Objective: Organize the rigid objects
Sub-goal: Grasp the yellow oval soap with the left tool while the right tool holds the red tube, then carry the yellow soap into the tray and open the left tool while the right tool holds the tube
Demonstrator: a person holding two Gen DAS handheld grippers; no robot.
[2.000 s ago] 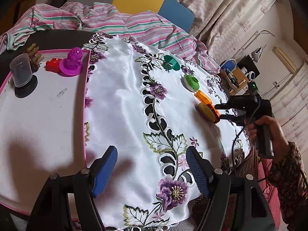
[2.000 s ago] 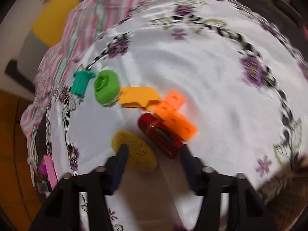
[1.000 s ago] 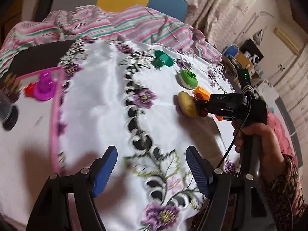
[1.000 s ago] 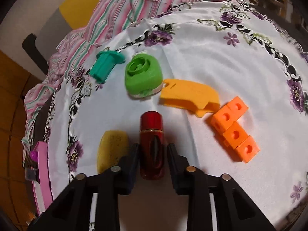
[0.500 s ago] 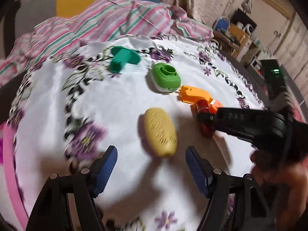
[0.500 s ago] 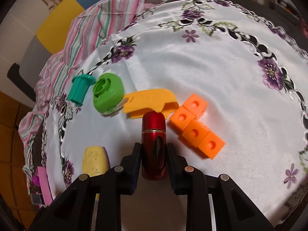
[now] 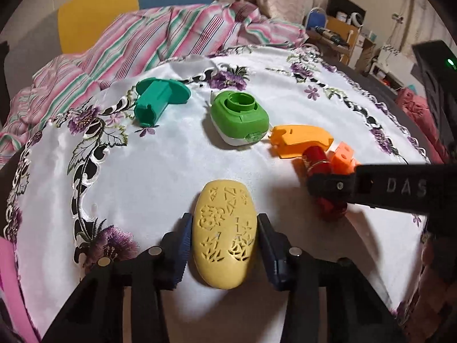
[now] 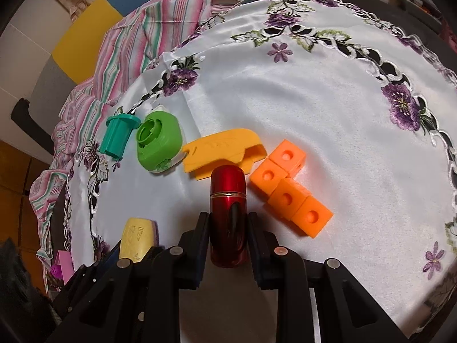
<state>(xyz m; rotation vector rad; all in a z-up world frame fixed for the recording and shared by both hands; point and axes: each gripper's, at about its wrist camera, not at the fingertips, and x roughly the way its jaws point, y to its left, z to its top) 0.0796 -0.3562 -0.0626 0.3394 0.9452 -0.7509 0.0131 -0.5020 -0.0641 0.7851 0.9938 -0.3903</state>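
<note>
Meanwhile, the left gripper (image 7: 223,238) had just been closing, and its blue pads (image 7: 182,245) stood against both long sides of the yellow oval case (image 7: 224,237), which lay flat on the white embroidered cloth (image 7: 160,171); the pads looked to be touching it, clasping it at its middle. The right gripper (image 8: 228,235) was clenched on the red cylinder (image 8: 228,214), its black fingers (image 8: 201,240) pressed to either side of the lower half while the rounded cap end pointed away from the camera. From the left wrist view, that same cylinder (image 7: 322,177) sat to the right of the case, partly hidden behind the right gripper's dark body. Just beyond the cylinder's tip lay the yellow-orange curved piece (image 8: 222,151), and to its right the orange cube block (image 8: 288,188), a run of joined cubes with round holes. Further left on the cloth sat the green round piece (image 8: 158,140) and, just beside it, the teal flanged piece (image 8: 117,135) lying on its side. A pink tray (image 8: 64,263) showed at the cloth's lower left edge, well apart from the rest. Striped pink fabric (image 7: 160,37) bunched at the far side of the table.
</note>
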